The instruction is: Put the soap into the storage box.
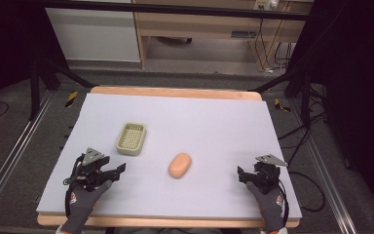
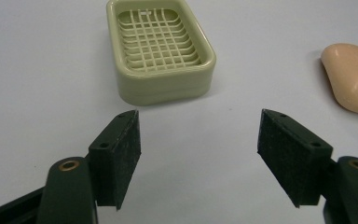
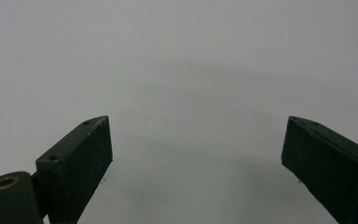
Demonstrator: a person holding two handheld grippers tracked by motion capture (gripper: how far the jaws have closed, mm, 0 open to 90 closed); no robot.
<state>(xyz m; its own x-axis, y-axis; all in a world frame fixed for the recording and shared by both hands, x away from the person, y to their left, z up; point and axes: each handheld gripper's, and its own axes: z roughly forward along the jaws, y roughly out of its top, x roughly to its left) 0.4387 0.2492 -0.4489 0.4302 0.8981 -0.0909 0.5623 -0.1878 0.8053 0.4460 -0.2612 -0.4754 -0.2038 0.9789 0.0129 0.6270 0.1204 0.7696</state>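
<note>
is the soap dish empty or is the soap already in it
Empty. The soap dish shows only its bare grid floor, and the soap lies on the table to its right, apart from it.

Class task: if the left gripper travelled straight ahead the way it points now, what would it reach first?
Probably the green soap dish: it lies ahead of the open left gripper, slightly left of centre. The soap sits off to the right.

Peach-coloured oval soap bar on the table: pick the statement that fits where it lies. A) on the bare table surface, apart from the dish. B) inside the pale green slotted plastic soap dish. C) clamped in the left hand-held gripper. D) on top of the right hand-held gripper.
A: the peach-coloured oval soap bar lies on the table surface, with a gap between it and the empty pale green slotted plastic soap dish.
</note>
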